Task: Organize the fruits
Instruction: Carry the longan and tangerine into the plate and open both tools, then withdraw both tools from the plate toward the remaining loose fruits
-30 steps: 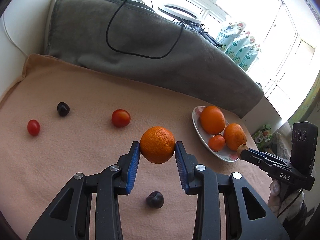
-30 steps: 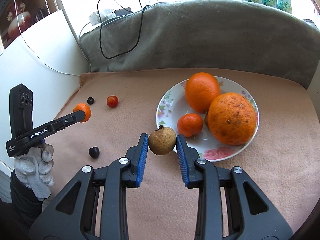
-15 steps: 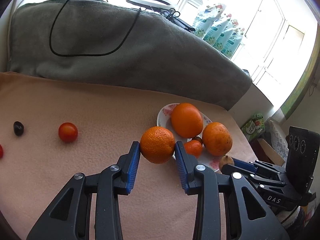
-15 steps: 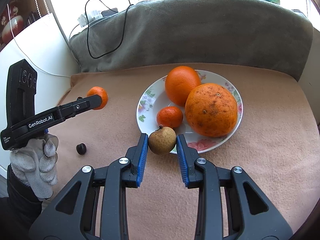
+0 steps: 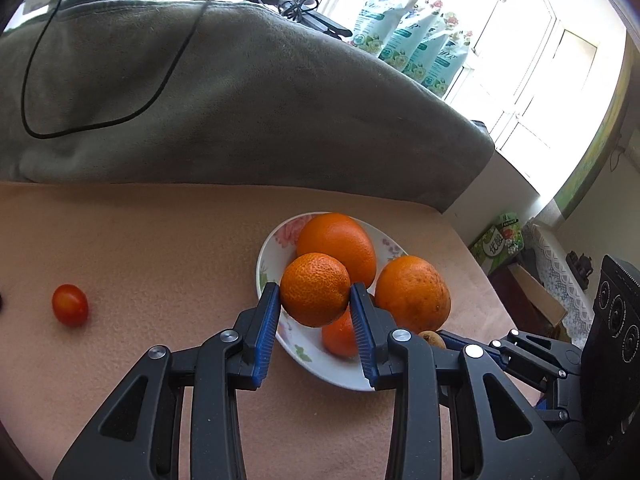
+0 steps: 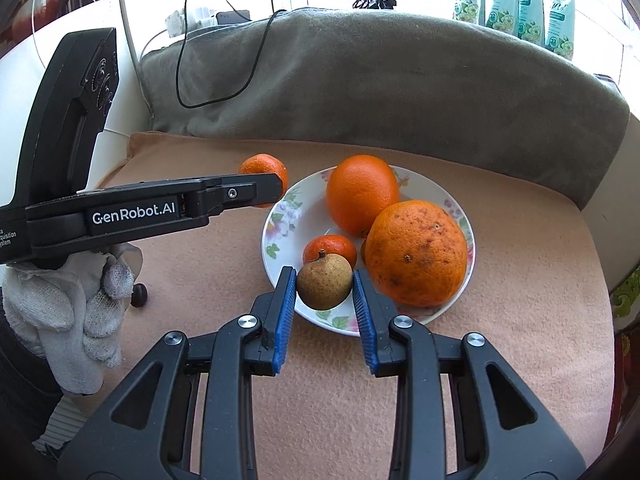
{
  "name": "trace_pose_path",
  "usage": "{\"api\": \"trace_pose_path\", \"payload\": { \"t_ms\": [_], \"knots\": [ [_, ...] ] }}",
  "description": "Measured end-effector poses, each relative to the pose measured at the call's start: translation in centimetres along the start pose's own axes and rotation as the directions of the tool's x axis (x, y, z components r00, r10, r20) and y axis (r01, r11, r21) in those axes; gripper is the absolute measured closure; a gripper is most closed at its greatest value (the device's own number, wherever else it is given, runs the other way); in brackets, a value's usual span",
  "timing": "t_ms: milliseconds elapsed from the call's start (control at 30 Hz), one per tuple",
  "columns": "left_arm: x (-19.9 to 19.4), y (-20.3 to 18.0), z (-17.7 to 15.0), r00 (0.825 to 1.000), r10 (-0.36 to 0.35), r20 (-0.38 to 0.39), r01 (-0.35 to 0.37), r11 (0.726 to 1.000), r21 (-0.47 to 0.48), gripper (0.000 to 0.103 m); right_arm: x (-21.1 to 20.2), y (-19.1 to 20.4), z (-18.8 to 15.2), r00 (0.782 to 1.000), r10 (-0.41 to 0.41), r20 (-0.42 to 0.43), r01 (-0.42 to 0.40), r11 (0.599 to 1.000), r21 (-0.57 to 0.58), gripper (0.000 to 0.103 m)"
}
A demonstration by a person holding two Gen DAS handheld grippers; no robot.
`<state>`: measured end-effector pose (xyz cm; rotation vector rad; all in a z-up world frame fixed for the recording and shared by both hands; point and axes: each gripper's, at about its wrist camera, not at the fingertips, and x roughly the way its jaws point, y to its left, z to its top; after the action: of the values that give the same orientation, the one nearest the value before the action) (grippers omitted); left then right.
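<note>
Both hands are carrying fruit toward the same place, which explains why the two tools crowd together at one side of the cloth. The left gripper [image 5: 315, 302] has its blue ribbed pads pressed on either side of a small round pebbly-skinned orange mandarin [image 5: 315, 289], jaws only as far apart as the fruit is wide, holding it in the air near the rim of the white floral-patterned china plate [image 6: 276, 236]; from the right wrist view it looks not yet over the dish. The right gripper [image 6: 325, 294] is likewise clamped on a small brownish-green round fruit with a dry stem nub [image 6: 325, 286], poised at the plate's near edge, I would guess waiting to set it down. On the plate sit a smooth large orange [image 6: 362, 194], a bigger speckled rough-skinned orange [image 6: 416, 252] and a small tangerine [image 6: 330, 248], so room is tight and each piece will need a gap. A red cherry tomato [image 5: 70, 305] and a small dark berry-like fruit [image 6: 139, 294] lie loose on the peach-coloured fleece blanket [image 6: 520, 280] that covers the surface. Behind it runs a grey-green plush bolster [image 6: 400, 92] with a black cable [image 6: 224, 76] draped over it, under bright windows where patterned pouches [image 6: 516, 0] stand on the sill. A white knitted glove [image 6: 72, 320] covers the hand on the left tool.
</note>
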<state>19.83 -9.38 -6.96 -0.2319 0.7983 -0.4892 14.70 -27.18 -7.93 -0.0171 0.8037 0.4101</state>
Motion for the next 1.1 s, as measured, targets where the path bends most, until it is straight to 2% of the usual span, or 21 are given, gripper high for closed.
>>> {"api": "trace_pose_path", "payload": {
  "t_ms": [200, 233, 267, 300, 367, 433, 500, 533, 600, 667, 833, 1100],
  "knots": [
    [0.5, 0.0, 0.4, 1.000, -0.008, -0.007, 0.008, 1.000, -0.004, 0.068, 0.1, 0.1, 0.0, 1.000, -0.010, 0.004, 0.010, 1.000, -0.008, 0.071],
    [0.5, -0.1, 0.4, 1.000, -0.008, -0.004, 0.008, 1.000, -0.001, 0.061, 0.1, 0.1, 0.0, 1.000, -0.012, 0.004, 0.012, 1.000, -0.010, 0.063],
    [0.4, -0.1, 0.4, 1.000, -0.004, 0.000, 0.004, 1.000, -0.001, 0.057, 0.1, 0.0, 0.0, 1.000, -0.017, 0.006, 0.017, 1.000, -0.011, 0.051],
    [0.4, -0.1, 0.5, 1.000, -0.006, 0.004, 0.006, 1.000, -0.003, 0.049, 0.0, 0.0, 0.0, 1.000, -0.021, 0.012, 0.021, 1.000, -0.012, 0.046],
    [0.3, -0.1, 0.6, 1.000, -0.013, 0.008, 0.013, 1.000, -0.004, 0.048, -0.1, 0.1, 0.0, 1.000, -0.018, 0.022, 0.018, 1.000, -0.015, 0.043],
    [0.1, -0.2, 0.7, 1.000, -0.004, 0.013, 0.004, 1.000, 0.001, 0.040, -0.2, 0.1, 0.1, 1.000, -0.014, 0.023, 0.014, 1.000, -0.018, 0.043],
    [-0.1, -0.2, 0.8, 1.000, -0.003, 0.021, 0.003, 1.000, -0.001, 0.039, -0.2, 0.2, 0.1, 1.000, -0.012, 0.025, 0.012, 1.000, -0.020, 0.043],
    [-0.2, -0.2, 0.8, 1.000, -0.001, 0.023, 0.001, 1.000, -0.003, 0.034, -0.2, 0.2, 0.1, 1.000, -0.008, 0.026, 0.008, 1.000, -0.018, 0.041],
    [-0.4, -0.2, 0.9, 1.000, 0.006, 0.031, -0.006, 1.000, -0.005, 0.028, -0.3, 0.1, 0.1, 1.000, -0.001, 0.031, 0.002, 1.000, -0.011, 0.030],
    [-0.5, -0.3, 0.9, 0.999, 0.013, 0.033, -0.013, 1.000, 0.000, 0.028, -0.6, 0.1, 0.1, 0.999, 0.001, 0.045, -0.001, 1.000, -0.003, 0.023],
    [-0.7, -0.4, 0.9, 0.999, 0.035, 0.031, -0.036, 0.999, 0.003, 0.025, -1.1, 0.3, 0.2, 0.998, 0.008, 0.058, -0.008, 1.000, 0.003, 0.017],
    [-1.2, -0.7, 0.7, 0.998, 0.063, 0.027, -0.063, 0.998, 0.001, 0.025, -1.4, 0.7, 0.2, 0.998, 0.019, 0.053, -0.019, 1.000, 0.000, 0.017]
  ]
}}
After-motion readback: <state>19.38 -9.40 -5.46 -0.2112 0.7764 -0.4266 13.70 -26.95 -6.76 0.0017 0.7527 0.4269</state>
